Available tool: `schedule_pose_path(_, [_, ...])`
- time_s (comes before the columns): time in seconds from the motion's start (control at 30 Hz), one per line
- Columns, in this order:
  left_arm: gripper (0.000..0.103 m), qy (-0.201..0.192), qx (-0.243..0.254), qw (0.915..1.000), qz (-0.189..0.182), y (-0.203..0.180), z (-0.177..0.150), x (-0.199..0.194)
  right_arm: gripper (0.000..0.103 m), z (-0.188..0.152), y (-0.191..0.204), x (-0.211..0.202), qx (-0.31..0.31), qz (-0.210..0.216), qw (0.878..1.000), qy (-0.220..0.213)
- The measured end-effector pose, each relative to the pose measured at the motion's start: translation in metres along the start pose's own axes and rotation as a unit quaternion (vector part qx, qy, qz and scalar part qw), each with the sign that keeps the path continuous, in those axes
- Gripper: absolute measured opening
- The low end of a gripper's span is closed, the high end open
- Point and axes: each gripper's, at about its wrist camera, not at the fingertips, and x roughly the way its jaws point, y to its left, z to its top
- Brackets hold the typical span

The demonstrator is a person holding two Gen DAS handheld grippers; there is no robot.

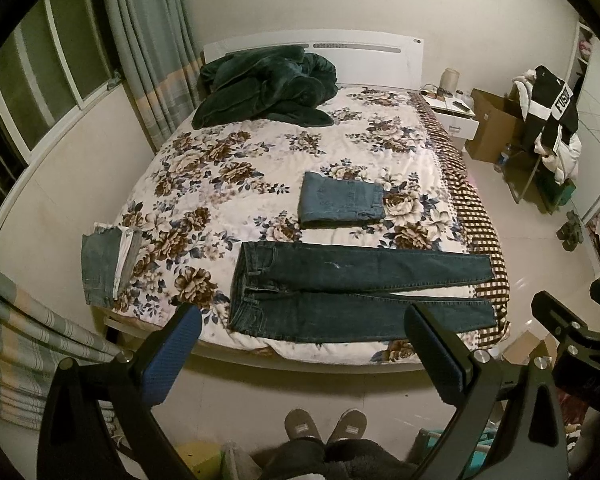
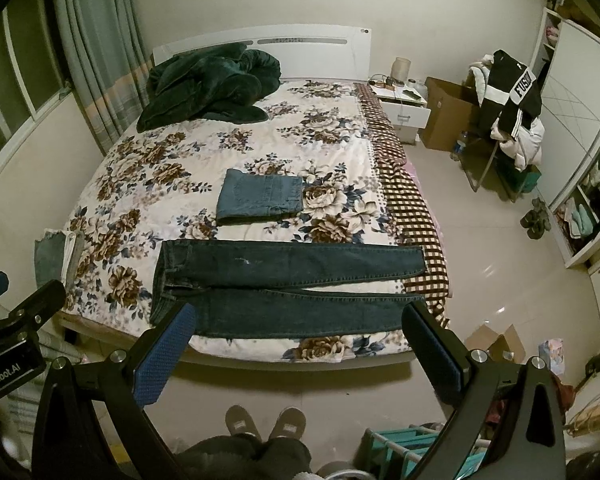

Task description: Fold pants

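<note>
Dark blue jeans [image 1: 352, 292] lie flat along the near edge of the floral bed, waist to the left, both legs stretched right; they also show in the right wrist view [image 2: 284, 284]. My left gripper [image 1: 304, 316] is open and empty, held back from the bed above the floor. My right gripper [image 2: 300, 312] is open and empty too, beside the left one [image 2: 4, 304]. A lighter pair of jeans [image 1: 340, 200] lies folded in the middle of the bed, also seen in the right wrist view [image 2: 260, 198].
Another folded grey-blue garment [image 1: 104, 264] sits at the bed's left edge. A dark green blanket [image 1: 264, 88] is heaped at the headboard. A nightstand [image 1: 456, 114], cardboard box [image 1: 492, 124] and clothes-laden chair [image 1: 552, 128] stand right. My slippered feet [image 1: 324, 426] stand at the bed's foot.
</note>
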Motion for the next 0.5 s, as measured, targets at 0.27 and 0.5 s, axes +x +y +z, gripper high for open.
schedule_pose_path(0.27, [0.103, -0.001, 0.000, 1.0000, 0.001, -0.0020, -0.0002, -0.0008, 0.103, 0.0014, 0.0012, -0.0020, -0.001, 0.000, 1.000, 0.000])
schedule_pose_path(0.5, [0.103, -0.002, 0.000, 1.0000, 0.001, -0.0016, -0.0003, -0.0012, 0.103, 0.0017, 0.0052, -0.0028, 0.000, 0.002, 1.000, 0.000])
